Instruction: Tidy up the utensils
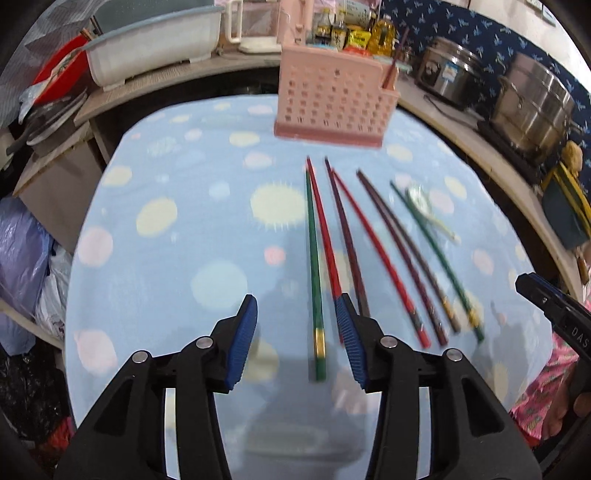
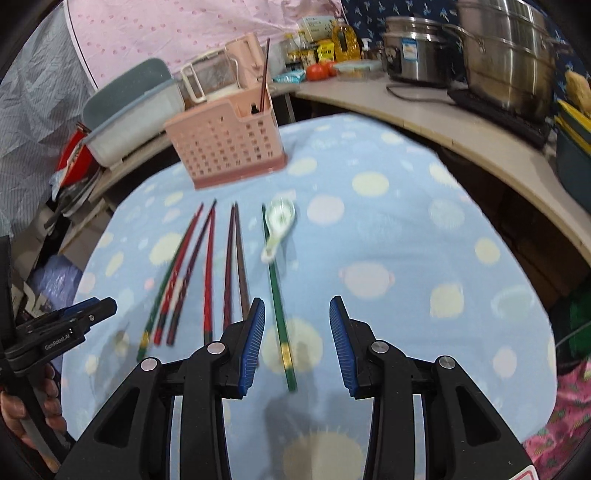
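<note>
Several red, green and dark chopsticks [image 1: 380,254] lie side by side on the blue dotted cloth [image 1: 177,177]. A white spoon [image 2: 280,221] rests beside the rightmost green chopstick [image 2: 279,295]. Behind them stands a pink perforated utensil holder [image 1: 336,103] with a dark chopstick [image 2: 264,74] upright in its corner slot. My left gripper [image 1: 297,306] hangs open above the leftmost green chopstick [image 1: 316,280], which shows between its blue pads without touching them. My right gripper [image 2: 297,306] is open over the rightmost green chopstick, pads apart from it. Each gripper shows at the other view's edge.
A curved counter wraps behind the cloth, carrying a grey-white basin [image 1: 155,48], steel pots [image 2: 506,55], oil and sauce bottles [image 1: 369,31] and tomatoes [image 2: 319,70]. Plastic bags [image 1: 26,251] pile up at the left. A person's hand [image 2: 26,413] holds the left tool.
</note>
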The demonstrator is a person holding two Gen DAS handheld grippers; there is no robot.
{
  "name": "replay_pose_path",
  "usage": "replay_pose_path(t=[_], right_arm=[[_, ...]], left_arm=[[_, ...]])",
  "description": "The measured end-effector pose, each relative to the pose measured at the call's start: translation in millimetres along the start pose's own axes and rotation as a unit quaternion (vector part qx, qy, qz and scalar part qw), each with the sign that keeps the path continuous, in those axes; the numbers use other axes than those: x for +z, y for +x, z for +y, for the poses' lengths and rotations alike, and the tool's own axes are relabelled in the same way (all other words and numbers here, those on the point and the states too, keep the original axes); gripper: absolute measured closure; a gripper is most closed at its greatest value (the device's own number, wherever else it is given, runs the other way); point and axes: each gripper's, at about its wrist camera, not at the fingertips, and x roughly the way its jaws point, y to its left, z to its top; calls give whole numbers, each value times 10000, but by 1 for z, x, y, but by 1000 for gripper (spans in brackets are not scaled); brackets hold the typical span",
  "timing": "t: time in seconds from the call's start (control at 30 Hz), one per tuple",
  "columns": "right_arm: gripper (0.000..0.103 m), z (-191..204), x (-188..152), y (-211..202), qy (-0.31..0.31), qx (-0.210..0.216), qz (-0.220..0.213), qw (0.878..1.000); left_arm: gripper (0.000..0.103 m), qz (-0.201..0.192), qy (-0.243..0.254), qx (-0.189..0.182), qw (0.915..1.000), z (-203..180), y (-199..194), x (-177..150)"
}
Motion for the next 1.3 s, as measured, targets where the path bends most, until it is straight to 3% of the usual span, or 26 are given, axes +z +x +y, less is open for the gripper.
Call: replay_pose_path(t=[0.23, 0.7, 0.8, 0.87, 0.97, 1.3], right_arm=[[67, -2, -32, 8, 1, -19, 278, 9996], [67, -3, -31, 16, 38, 29, 317, 9995], [67, -3, -30, 17, 35, 35, 322, 9995], [67, -2, -30, 17, 32, 39, 325, 9995], [67, 0, -27, 19, 25, 51, 311, 9995], [73, 5, 19, 35, 122, 287, 75, 9995]], left_arm=[[60, 274, -31, 7, 9996, 0, 11, -36], [64, 357, 41, -99, 9993, -11, 26, -40], [72, 332, -3, -126, 9994, -10, 28, -37], [85, 335, -22, -122, 9994, -9, 30, -34], [96, 358, 65, -143, 9992, -12, 33, -32], [96, 392, -69, -66, 9992, -1, 33, -30]])
